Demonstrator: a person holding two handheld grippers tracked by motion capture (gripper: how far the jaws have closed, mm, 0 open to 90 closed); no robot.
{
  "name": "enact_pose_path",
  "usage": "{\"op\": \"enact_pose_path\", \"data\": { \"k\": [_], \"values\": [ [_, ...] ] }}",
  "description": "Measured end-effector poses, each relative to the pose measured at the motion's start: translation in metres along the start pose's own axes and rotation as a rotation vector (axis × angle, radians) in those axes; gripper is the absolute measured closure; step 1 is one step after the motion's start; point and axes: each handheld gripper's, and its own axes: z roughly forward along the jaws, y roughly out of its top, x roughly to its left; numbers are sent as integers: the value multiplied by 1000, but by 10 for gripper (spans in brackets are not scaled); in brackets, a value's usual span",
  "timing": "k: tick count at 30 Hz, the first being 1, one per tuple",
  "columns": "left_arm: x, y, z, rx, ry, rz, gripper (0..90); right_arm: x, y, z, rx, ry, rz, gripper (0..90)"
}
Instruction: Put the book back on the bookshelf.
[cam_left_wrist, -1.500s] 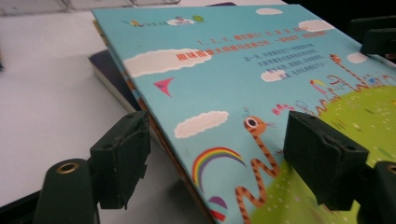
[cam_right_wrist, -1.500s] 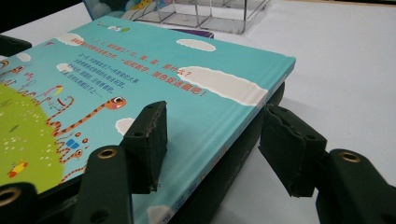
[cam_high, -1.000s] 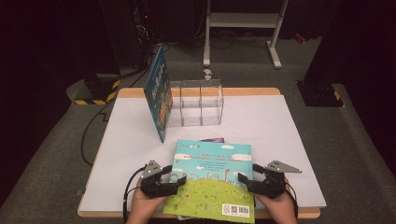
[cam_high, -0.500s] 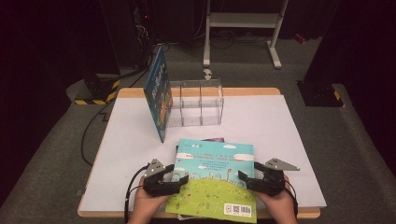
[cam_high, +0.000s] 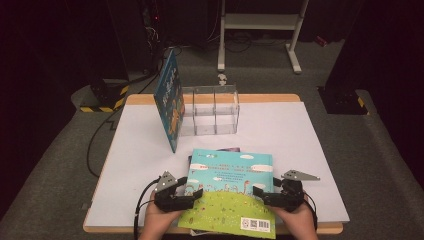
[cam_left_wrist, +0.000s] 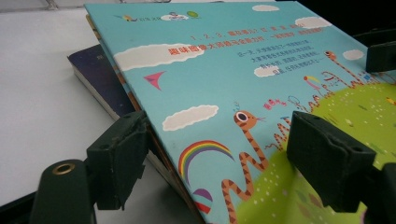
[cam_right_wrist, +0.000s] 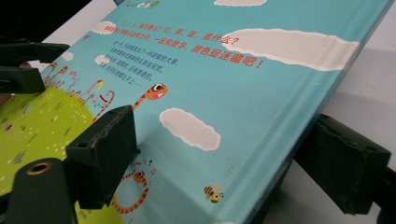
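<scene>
Picture book (cam_high: 227, 192) lies at the counter's (cam_high: 300, 150) 6 o'clock edge. Left hand-held gripper (cam_high: 196, 192) and right hand-held gripper (cam_high: 256, 190), level, straddle its sides, jaws apart. The left gripper view reveals a dark book (cam_left_wrist: 95, 77) beneath

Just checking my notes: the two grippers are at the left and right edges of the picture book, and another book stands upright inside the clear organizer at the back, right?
Not quite. The high view shows the other book leaning against the outside of the clear organizer, at its left end, not inside it. The left gripper and right gripper do flank the picture book.
</scene>
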Motion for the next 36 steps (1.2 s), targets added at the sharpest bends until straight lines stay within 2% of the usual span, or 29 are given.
{"op": "enact_pose_path", "data": {
  "k": [2,4,7,13,16,18,20,24,28,31,33,36],
  "values": [
    [0,0,2,4,6,19,216,1,2,0,-1,-7,-9,140],
    [0,1,9,12,9,18,218,0,5,-1,-18,-29,-22,144],
    [-1,5,18,13,15,42,224,-4,13,0,-22,-41,-27,154],
    [-2,14,37,13,41,112,249,-21,36,9,-5,-50,-37,157],
    [-2,16,40,-15,43,111,263,-29,41,13,2,-48,-18,156],
    [0,17,38,-32,32,87,265,-32,38,15,10,-41,0,152],
    [2,17,35,-48,14,33,259,-36,31,16,14,-36,25,146],
    [5,15,31,-8,-15,-33,201,-32,21,7,-8,-40,14,146],
    [5,13,30,25,-32,-51,159,-23,9,-1,-15,-22,15,141],
    [3,12,32,39,-27,-61,125,-16,6,-3,4,-19,5,113],
    [4,12,32,49,-27,-65,116,-15,6,-3,10,-20,6,109],
    [6,13,33,65,-43,-95,110,-18,6,-1,9,-5,18,107]
  ]
}}
